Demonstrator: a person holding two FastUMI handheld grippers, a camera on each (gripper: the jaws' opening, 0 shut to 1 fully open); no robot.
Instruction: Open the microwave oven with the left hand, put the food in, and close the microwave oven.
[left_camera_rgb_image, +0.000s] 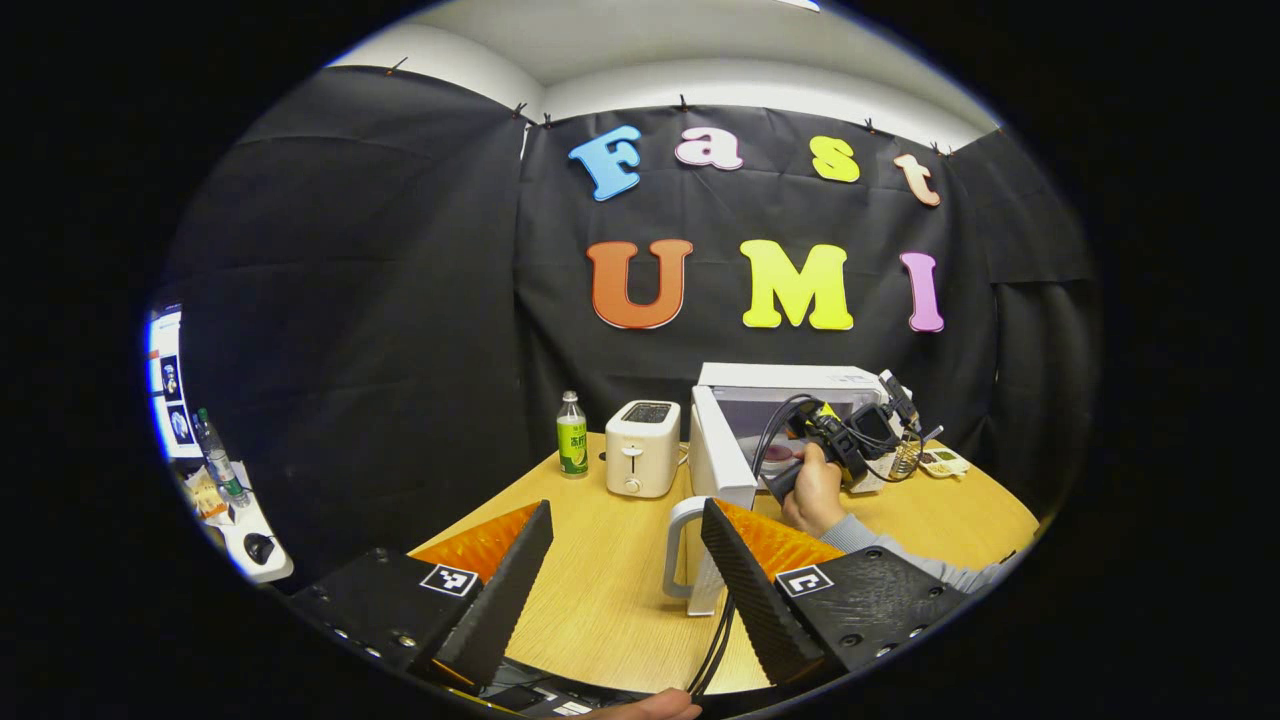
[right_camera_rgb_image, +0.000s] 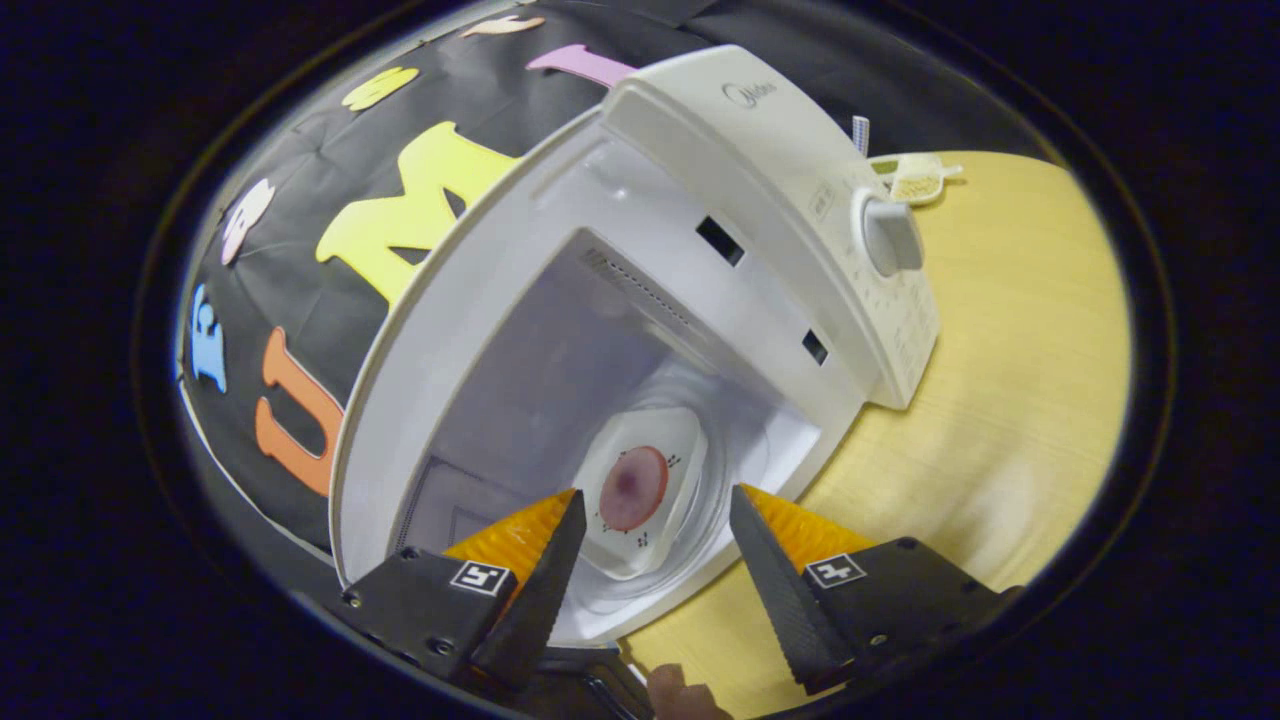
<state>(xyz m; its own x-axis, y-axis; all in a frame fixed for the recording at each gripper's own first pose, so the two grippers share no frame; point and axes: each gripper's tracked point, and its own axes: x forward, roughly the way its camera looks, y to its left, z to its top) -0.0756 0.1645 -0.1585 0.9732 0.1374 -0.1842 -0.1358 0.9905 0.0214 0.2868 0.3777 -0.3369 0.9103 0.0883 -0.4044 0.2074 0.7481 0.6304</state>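
Note:
The white microwave (left_camera_rgb_image: 790, 378) stands at the back right of the wooden table, its door (left_camera_rgb_image: 722, 462) swung open toward me with its handle (left_camera_rgb_image: 678, 548) near my right finger. My left gripper (left_camera_rgb_image: 628, 508) hovers open above the table with nothing between its fingers. Farther off, a hand (left_camera_rgb_image: 815, 490) holds the right gripper (left_camera_rgb_image: 850, 438) at the oven's mouth. In the right gripper view the microwave (right_camera_rgb_image: 760, 130) cavity is open, and the food, a white pack with a reddish round piece (right_camera_rgb_image: 633, 487), lies on the glass turntable. My right gripper (right_camera_rgb_image: 658, 495) is open just outside, its fingers well apart from the pack.
A white toaster (left_camera_rgb_image: 642, 447) and a green-labelled bottle (left_camera_rgb_image: 572, 435) stand left of the microwave. Small food packets (left_camera_rgb_image: 943, 462) lie to its right. The control knob (right_camera_rgb_image: 890, 235) sticks out of the panel. A low side table (left_camera_rgb_image: 235, 520) with a bottle sits at far left.

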